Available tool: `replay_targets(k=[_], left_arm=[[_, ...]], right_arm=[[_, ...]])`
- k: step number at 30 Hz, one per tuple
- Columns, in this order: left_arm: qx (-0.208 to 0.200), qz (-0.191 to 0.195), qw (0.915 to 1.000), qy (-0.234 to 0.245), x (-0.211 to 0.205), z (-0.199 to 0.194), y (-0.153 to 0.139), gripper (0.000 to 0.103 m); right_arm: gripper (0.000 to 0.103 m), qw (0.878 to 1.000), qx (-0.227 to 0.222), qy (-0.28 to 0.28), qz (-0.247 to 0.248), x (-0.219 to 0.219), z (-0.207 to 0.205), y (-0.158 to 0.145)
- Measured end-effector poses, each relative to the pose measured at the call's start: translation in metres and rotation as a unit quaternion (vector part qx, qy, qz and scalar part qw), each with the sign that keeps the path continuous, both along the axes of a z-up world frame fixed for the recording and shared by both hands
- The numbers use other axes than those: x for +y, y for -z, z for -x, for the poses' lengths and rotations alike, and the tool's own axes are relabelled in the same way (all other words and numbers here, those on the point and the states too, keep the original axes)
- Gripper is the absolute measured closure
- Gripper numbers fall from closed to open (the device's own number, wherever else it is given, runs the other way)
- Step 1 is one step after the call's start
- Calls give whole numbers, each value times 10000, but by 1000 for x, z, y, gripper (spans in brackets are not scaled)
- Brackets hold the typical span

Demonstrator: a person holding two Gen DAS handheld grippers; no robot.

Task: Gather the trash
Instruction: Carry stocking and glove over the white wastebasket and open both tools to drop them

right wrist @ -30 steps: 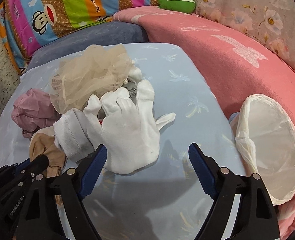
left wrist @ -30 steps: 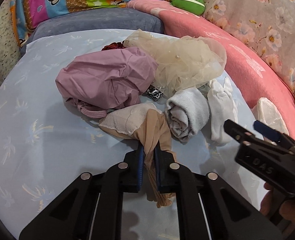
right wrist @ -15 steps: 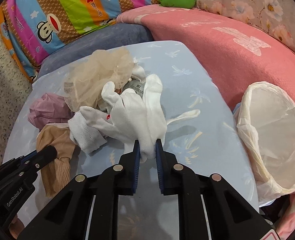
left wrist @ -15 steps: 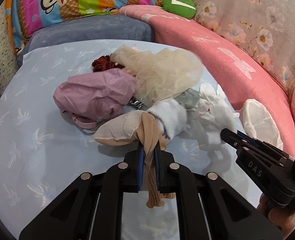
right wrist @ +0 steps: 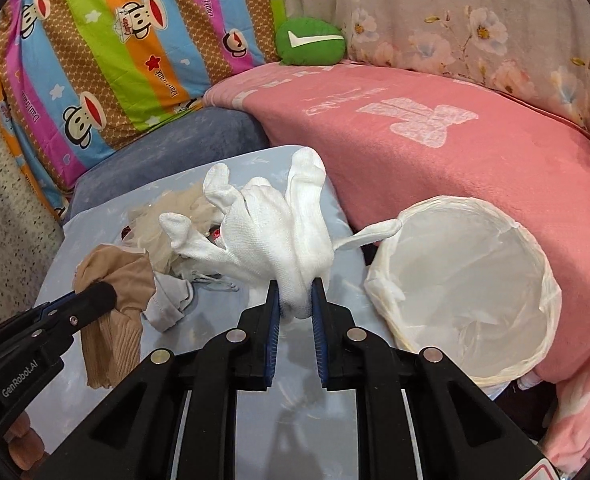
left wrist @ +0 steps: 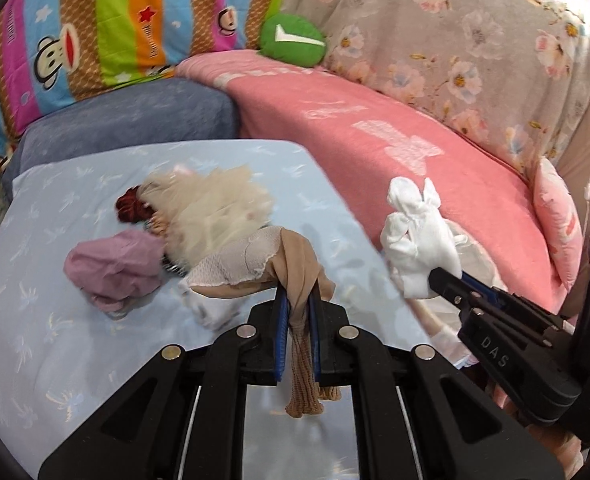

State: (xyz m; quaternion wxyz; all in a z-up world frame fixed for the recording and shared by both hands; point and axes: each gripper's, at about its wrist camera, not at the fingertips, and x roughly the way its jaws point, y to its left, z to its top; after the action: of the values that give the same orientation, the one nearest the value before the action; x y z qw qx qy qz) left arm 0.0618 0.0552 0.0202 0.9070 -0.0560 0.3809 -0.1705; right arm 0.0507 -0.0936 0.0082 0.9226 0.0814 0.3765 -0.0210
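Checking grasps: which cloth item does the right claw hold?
The white glove, pinched in the right claw; the tan stocking hangs from the left claw.

striped monkey pillow (right wrist: 107, 56) | green cushion (right wrist: 311, 42) | pink blanket (right wrist: 455, 144) | floral cloth (left wrist: 475, 40)

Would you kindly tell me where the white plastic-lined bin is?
In the right wrist view, the white plastic-lined bin sits lower right, against the pink blanket, beside the blue sheet.

Open bag mouth (right wrist: 471, 276) unobstructed right of right claw (right wrist: 296, 300), pink blanket (right wrist: 435, 152) behind, clutter pile (left wrist: 199, 216) left
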Motion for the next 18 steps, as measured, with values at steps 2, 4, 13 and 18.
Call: replay_targets(k=[2,4,13,18], left_arm=[[-29,37,9998,180,-15,-1,-5,94],[-44,29,9994,348,-29,-2,-7,94],[-162,73,9929,1180,-104,-6,-19,93],[-116,143,9876,1560,-137,-12,-18,93]], right_arm=[[89,9999,-38,130,-2,-13,4,-3],[89,9996,-77,266,-3,-28,9,-6],[88,9955,-136,934,-46,-101,28,-8],[87,9928,-116,1189,-21,-133,31,-3]])
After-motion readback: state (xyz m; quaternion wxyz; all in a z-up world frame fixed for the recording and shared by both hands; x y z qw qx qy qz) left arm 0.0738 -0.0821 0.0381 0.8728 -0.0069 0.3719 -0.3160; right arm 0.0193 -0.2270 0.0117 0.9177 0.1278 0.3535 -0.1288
